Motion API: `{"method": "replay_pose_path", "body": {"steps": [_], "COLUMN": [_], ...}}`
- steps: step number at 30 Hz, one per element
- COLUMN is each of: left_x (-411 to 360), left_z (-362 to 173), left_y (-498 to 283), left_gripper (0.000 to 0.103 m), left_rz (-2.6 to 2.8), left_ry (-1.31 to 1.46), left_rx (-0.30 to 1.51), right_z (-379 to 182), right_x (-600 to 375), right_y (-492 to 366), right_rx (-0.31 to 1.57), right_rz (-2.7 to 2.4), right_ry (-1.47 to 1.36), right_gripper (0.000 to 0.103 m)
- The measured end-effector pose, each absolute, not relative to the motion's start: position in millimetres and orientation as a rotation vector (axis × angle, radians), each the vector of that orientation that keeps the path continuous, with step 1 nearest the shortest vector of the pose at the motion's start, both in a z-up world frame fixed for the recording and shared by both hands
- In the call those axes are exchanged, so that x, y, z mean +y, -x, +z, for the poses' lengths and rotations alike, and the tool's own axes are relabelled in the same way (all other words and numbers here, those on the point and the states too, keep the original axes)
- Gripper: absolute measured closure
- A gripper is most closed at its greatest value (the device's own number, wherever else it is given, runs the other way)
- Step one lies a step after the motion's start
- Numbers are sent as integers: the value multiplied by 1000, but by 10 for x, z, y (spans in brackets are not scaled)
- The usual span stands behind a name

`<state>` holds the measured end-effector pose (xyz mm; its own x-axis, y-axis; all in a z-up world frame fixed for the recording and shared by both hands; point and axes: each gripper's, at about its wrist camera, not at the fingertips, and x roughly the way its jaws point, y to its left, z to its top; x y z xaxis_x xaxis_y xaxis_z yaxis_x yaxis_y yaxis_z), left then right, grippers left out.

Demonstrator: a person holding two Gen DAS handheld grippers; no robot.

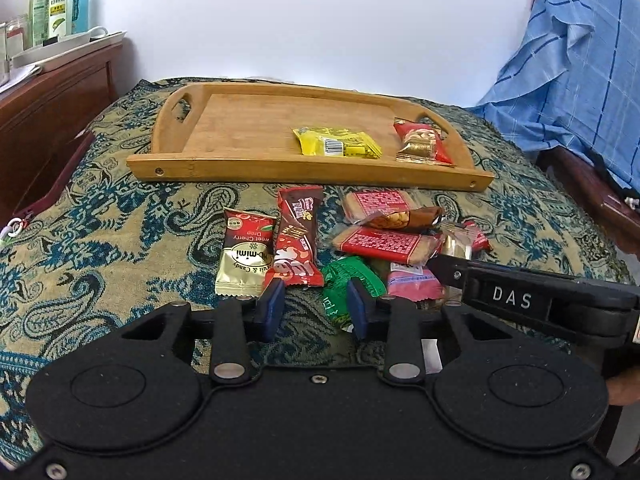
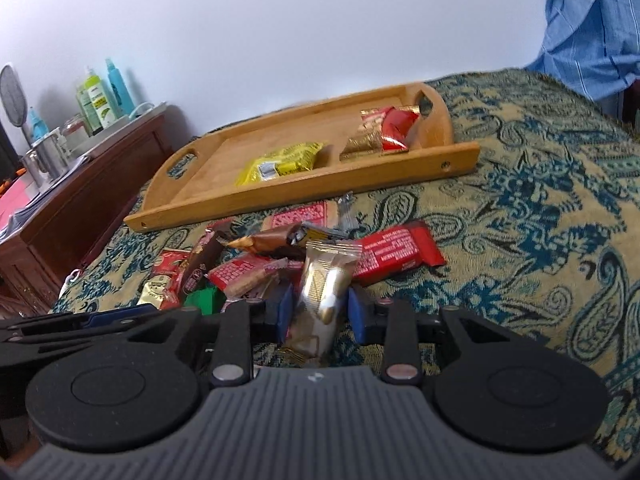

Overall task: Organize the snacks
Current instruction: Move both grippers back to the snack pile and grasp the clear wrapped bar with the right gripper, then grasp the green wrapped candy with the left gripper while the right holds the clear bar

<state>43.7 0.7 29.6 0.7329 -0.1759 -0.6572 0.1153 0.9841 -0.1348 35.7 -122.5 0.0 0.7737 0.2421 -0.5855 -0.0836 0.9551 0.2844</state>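
A wooden tray lies at the back of the paisley cloth and holds a yellow packet and a red-gold packet. In front of it is a pile of several snacks. My left gripper is low over the pile's near edge, its pads a narrow gap apart. The end of a red-brown bar is at one pad and a green packet at the other; no clear grip shows. My right gripper is shut on a gold clear-wrapped packet, which tilts upward.
A wooden dresser with bottles and a white tray stands at the left. Blue checked fabric hangs at the right over dark wood furniture. Red biscuit packs and a cherry candy packet lie in the pile.
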Motion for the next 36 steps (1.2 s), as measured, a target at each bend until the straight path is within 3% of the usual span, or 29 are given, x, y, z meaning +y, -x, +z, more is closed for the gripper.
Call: {"method": "replay_pose_path", "body": {"steps": [4,17,24,26,31,36], "left_x": [-5,-103,-157,-214,-235,-254], "left_z": [284,290,304,251,180,194], "left_y": [-415,-347,-397,-441,-494,-433], "left_gripper": [68,68,48,48,59,57], "left_rz": [-157,-202,-221,-196,-186,-185], "left_ry": [74,118,143,109,135,92], "left_rx": [725,721,713,726,750,732], "right_z": [13,94,110,94,69,58], "right_x": [-1239,-1434,-1583,-1625,-1692,-1724], "right_y": [-337,-210,-211,-216,-197,-193], "right_rx": [653,568,560,569,577,588], "right_rz": [178,137,102,87,75,77], "right_ry": [-253,-297,-314,-317,-318,-317], "right_gripper": [74,76,76,76,71,65]}}
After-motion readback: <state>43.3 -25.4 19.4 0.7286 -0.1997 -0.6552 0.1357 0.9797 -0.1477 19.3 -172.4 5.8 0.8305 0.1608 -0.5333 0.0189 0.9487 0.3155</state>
